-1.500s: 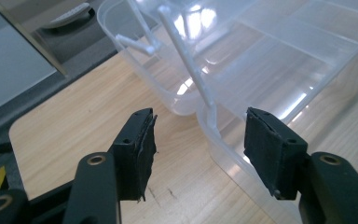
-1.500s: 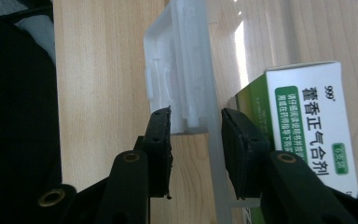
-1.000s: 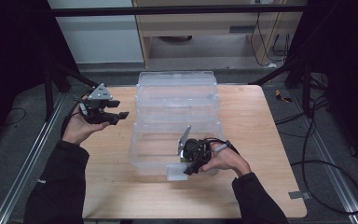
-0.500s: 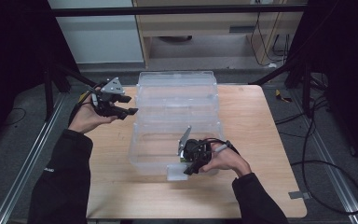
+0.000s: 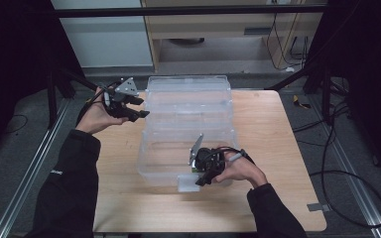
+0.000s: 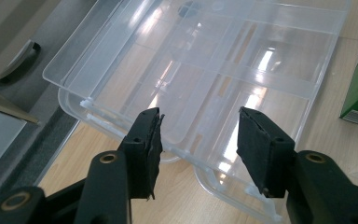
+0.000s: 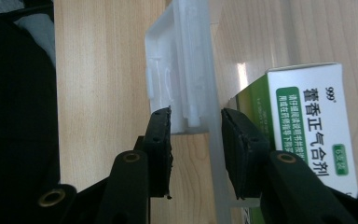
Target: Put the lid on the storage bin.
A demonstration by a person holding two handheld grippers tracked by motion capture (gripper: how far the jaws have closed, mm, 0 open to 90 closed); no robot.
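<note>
A clear plastic compartment box lies with its lid swung back on the wooden table. My right gripper sits at its front edge. In the right gripper view it is shut on the front wall beside the white latch. A green and white medicine carton stands just inside that wall. My left gripper hovers at the lid's left side. Its jaws have just been closing and stand open, with the lid's edge beyond them and nothing between the pads.
The table's left edge lies under my left forearm, with metal rails on the floor on both sides. A cabinet stands behind the table. Cables trail across the floor at the right.
My left hand has moved from the table's left edge up and right to the lid's left side. My right gripper and the box have stayed still.
</note>
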